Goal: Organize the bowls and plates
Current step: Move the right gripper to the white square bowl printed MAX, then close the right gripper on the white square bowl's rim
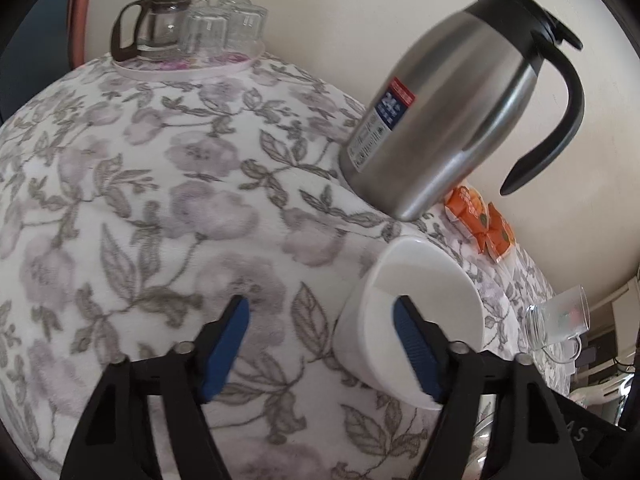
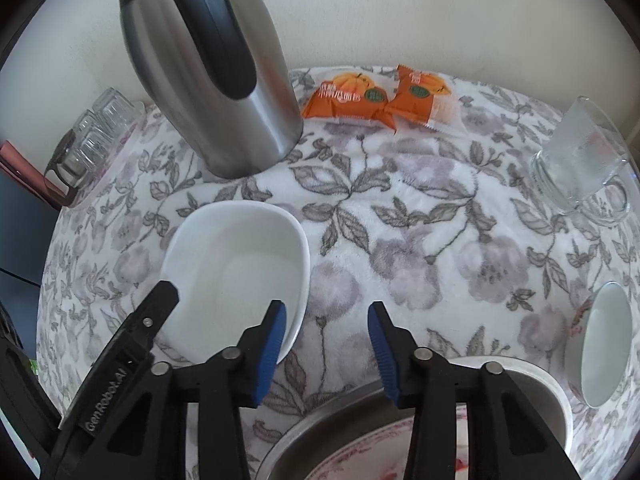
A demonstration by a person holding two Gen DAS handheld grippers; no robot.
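A white bowl (image 1: pixel 416 280) (image 2: pixel 236 264) stands on the flowered tablecloth in front of the steel jug. My left gripper (image 1: pixel 320 304) is open and straddles the bowl's near wall, with one blue pad inside the bowl and the other well clear of it over the cloth. In the right wrist view one of its fingers (image 2: pixel 154 316) shows at the bowl's left rim. My right gripper (image 2: pixel 327 308) is open too; its left pad overlaps the bowl's right rim, and mostly cloth shows between its pads. Whether that pad touches the rim I cannot tell.
A steel jug (image 1: pixel 448 112) (image 2: pixel 208 72) stands just behind the bowl. Orange snack packets (image 2: pixel 380 96) lie by the wall and a glass mug (image 2: pixel 580 160) at the right. A tray of glasses (image 1: pixel 208 28) sits at the back. A metal basin (image 2: pixel 340 420) holding a patterned plate, plus further white dishes (image 2: pixel 604 344), lie near me.
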